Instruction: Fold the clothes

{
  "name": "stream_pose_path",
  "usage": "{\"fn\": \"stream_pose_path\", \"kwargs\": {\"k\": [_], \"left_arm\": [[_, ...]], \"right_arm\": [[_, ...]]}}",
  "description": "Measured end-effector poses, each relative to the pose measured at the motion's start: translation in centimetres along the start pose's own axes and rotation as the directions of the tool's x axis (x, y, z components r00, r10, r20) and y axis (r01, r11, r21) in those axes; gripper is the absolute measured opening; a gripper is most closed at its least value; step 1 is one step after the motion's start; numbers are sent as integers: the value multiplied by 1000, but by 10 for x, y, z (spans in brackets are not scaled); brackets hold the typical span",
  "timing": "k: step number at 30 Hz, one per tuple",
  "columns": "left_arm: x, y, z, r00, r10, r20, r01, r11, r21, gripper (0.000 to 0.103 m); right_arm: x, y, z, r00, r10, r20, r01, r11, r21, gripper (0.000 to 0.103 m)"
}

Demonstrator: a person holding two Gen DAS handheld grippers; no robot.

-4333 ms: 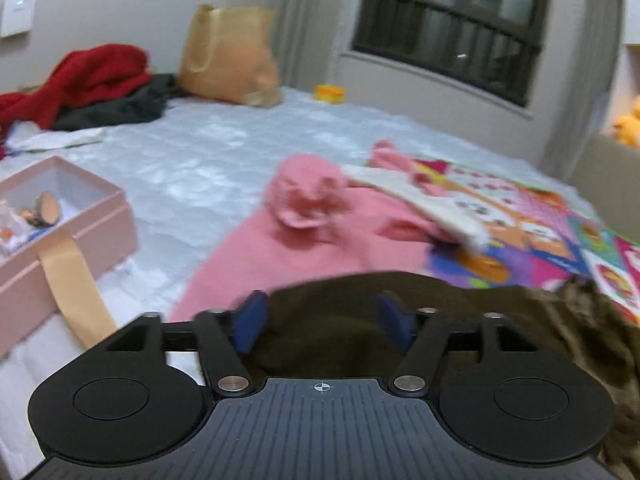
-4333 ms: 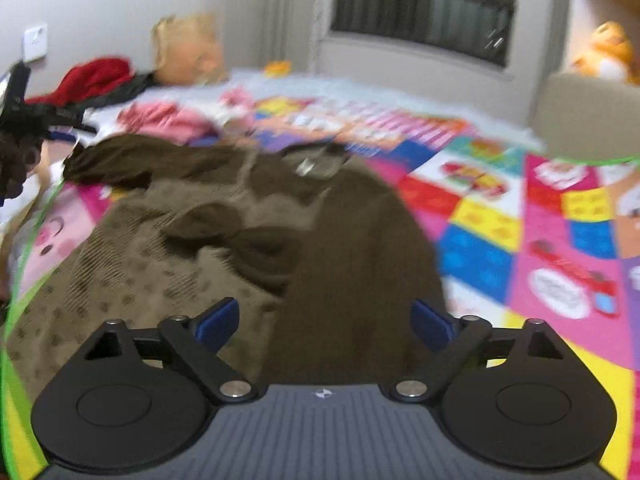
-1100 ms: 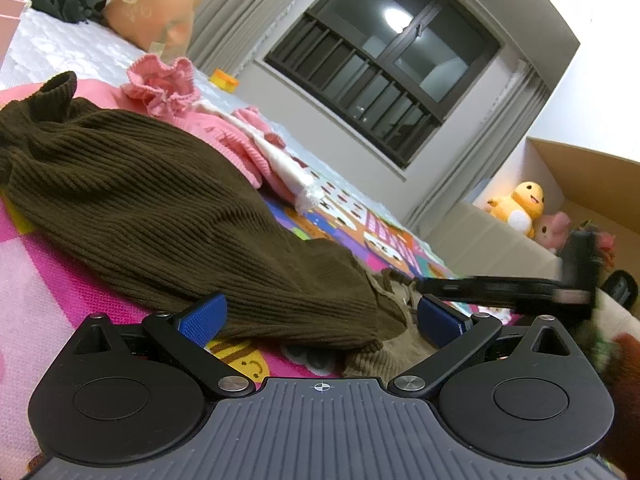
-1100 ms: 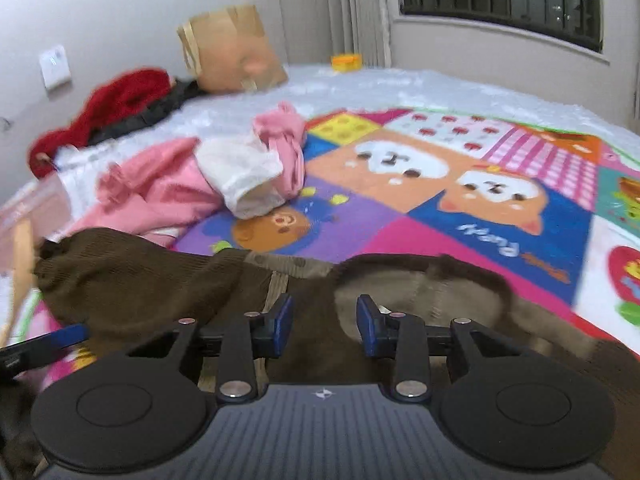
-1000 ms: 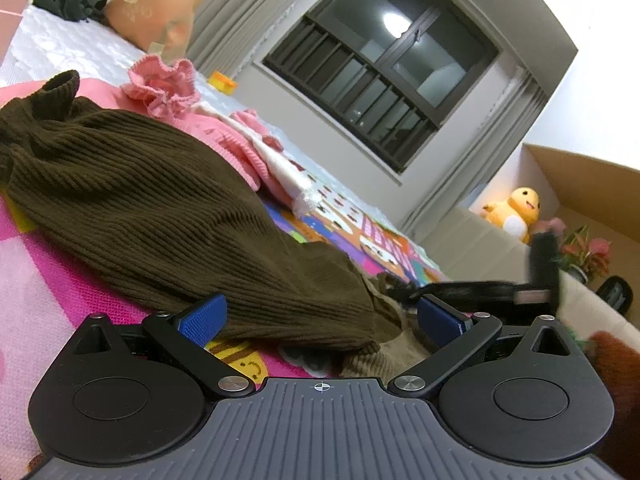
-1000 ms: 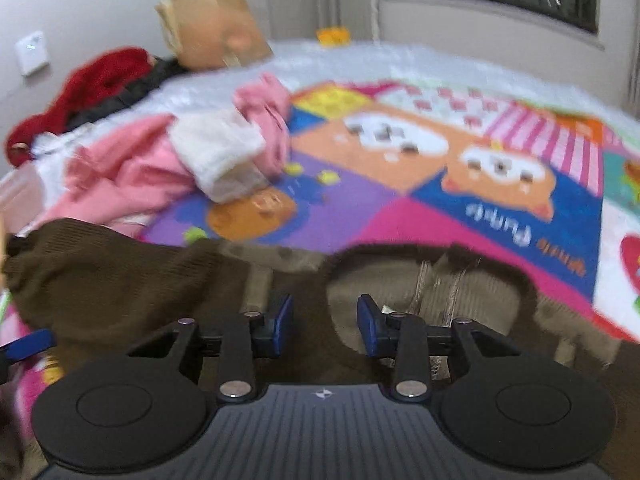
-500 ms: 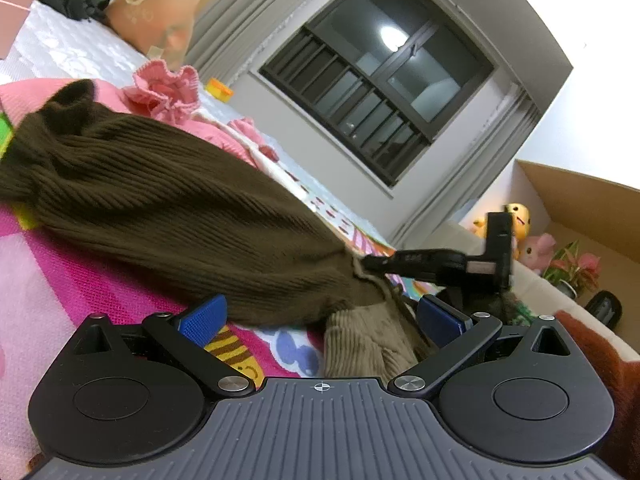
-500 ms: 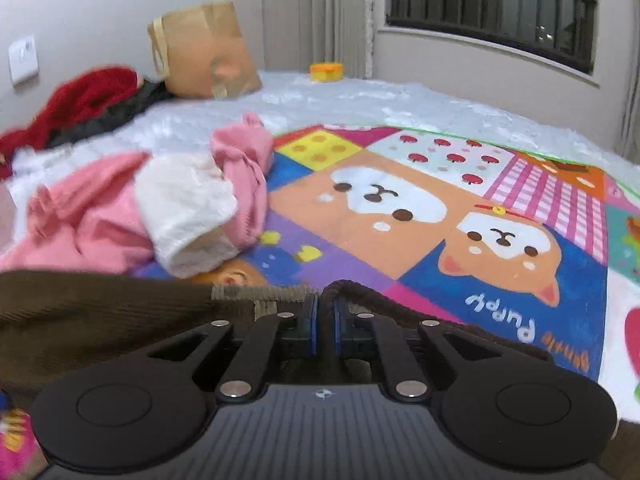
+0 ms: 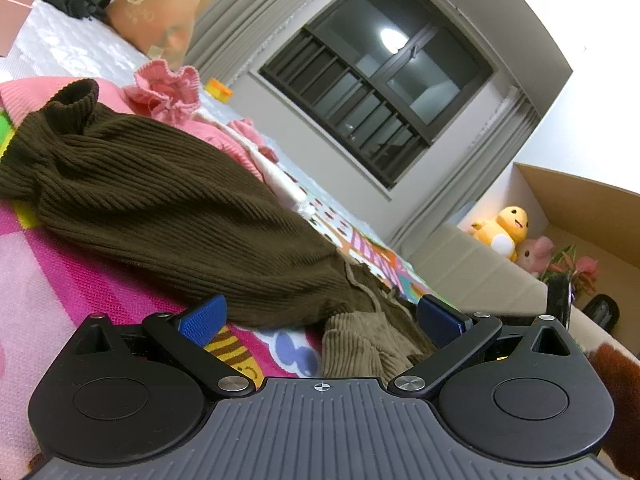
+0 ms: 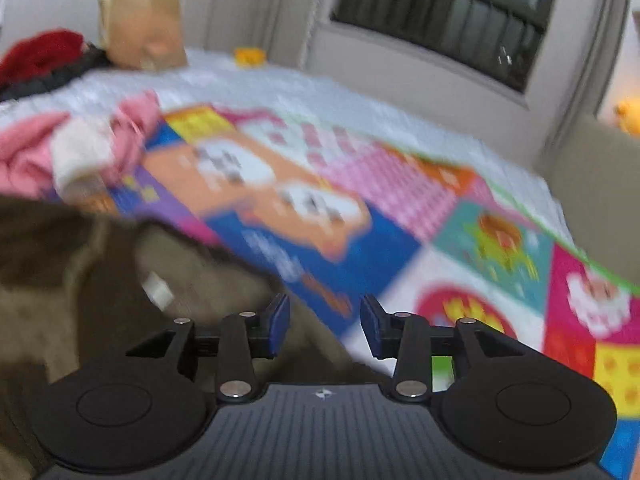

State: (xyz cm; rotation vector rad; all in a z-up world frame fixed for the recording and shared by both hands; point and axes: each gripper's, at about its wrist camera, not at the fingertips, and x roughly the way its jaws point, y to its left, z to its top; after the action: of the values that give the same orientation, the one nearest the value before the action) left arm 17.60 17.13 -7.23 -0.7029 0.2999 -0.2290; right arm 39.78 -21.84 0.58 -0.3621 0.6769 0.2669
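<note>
A dark brown ribbed knit garment (image 9: pixel 168 208) lies on the colourful play mat (image 9: pixel 60 288), its sleeve stretched to the left with the cuff (image 9: pixel 76 96) raised. My left gripper (image 9: pixel 320 318) is open and low over the mat, its blue fingers on either side of the garment's bunched lighter-brown part (image 9: pixel 360 344). In the blurred right wrist view the same garment (image 10: pixel 100 280) lies at the lower left with a white label (image 10: pixel 158 290). My right gripper (image 10: pixel 324 320) is open and empty beside the garment's edge, over the mat (image 10: pixel 480 248).
Pink and white clothes (image 9: pixel 168 88) lie behind the brown garment, also in the right wrist view (image 10: pixel 92 148). A brown paper bag (image 9: pixel 160 12) and red and dark clothes (image 10: pixel 40 56) sit at the back. Plush toys (image 9: pixel 500 228) sit on a beige ledge at the right.
My right gripper opened and let go of the brown garment's neckline, then swung right over the mat. The garment dropped back and slackened in front of my left gripper.
</note>
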Motion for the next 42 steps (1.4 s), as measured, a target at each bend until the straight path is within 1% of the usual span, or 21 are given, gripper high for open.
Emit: {"fn": "stream_pose_path", "kwargs": {"k": [2,5,8,11,12,13,14,17,18,20,21,22,25,27,29,31,33,35,36,39,42], "left_arm": [[1,0,0,1000,2,-2,-2,1000,1,103],[2,0,0,1000,3,-4,-3,1000,1,103],[2,1,0,1000,4,-6,-4,1000,1,103],[4,0,0,1000,14,-16,-14,1000,6,103],[4,0,0,1000,19,-21,-19,1000,9,103],[5,-1,0,999,24,-27,-24,1000,12,103],[7,-2,1,999,32,-39,-31,999,16,103],[11,-5,5,995,51,-87,-49,998,29,103],[12,-6,8,993,53,-108,-50,998,27,103],[12,-1,15,990,36,-139,-40,999,-24,103],[11,0,17,989,34,-143,-42,998,-50,103],[8,0,19,989,49,-136,-60,995,-84,103],[-2,-5,24,983,155,-95,-170,970,-176,103],[-9,-8,28,971,225,-75,-237,943,-233,102],[-16,-3,35,957,282,-73,-291,924,-248,101],[-23,2,42,938,338,-71,-344,901,-263,98],[-31,7,50,917,393,-70,-396,875,-278,84],[-38,12,57,892,446,-70,-446,846,-293,75],[-41,15,58,881,466,-75,-466,831,-305,75],[-35,18,54,876,476,-73,-471,814,-339,80],[-28,16,52,870,491,-50,-474,804,-359,86]], "right_arm": [[11,-2,-14,999,-47,-26,46,999,-26,40],[36,-3,-29,984,-170,-57,165,982,-89,39],[59,-19,-34,957,-277,-82,273,960,-54,39],[49,-34,-37,959,-277,-59,280,959,40,39],[36,-35,-40,965,-259,-36,261,963,62,40],[21,-35,-44,971,-238,-10,238,968,81,47],[5,-35,-48,976,-217,16,214,972,100,61],[-46,-33,-71,990,-116,83,101,981,168,81],[-60,-32,-82,991,-89,97,70,981,183,84],[-87,-30,-106,992,-36,124,8,977,213,99],[-99,-29,-120,990,-5,138,-27,973,229,103],[-108,-29,-132,988,20,153,-58,967,249,103],[-112,-34,-165,987,52,155,-104,931,350,103],[-102,-40,-181,990,49,130,-102,895,434,103],[-95,-48,-187,990,72,122,-123,861,493,103],[-94,-55,-192,985,98,143,-160,838,521,103],[-94,-60,-198,978,115,175,-194,815,546,103],[-97,-65,-205,967,129,218,-234,786,573,103],[-98,-68,-209,961,137,239,-256,768,587,103],[-99,-79,-216,942,164,293,-320,705,633,103],[-98,-82,-218,936,171,307,-337,687,644,103]]}}
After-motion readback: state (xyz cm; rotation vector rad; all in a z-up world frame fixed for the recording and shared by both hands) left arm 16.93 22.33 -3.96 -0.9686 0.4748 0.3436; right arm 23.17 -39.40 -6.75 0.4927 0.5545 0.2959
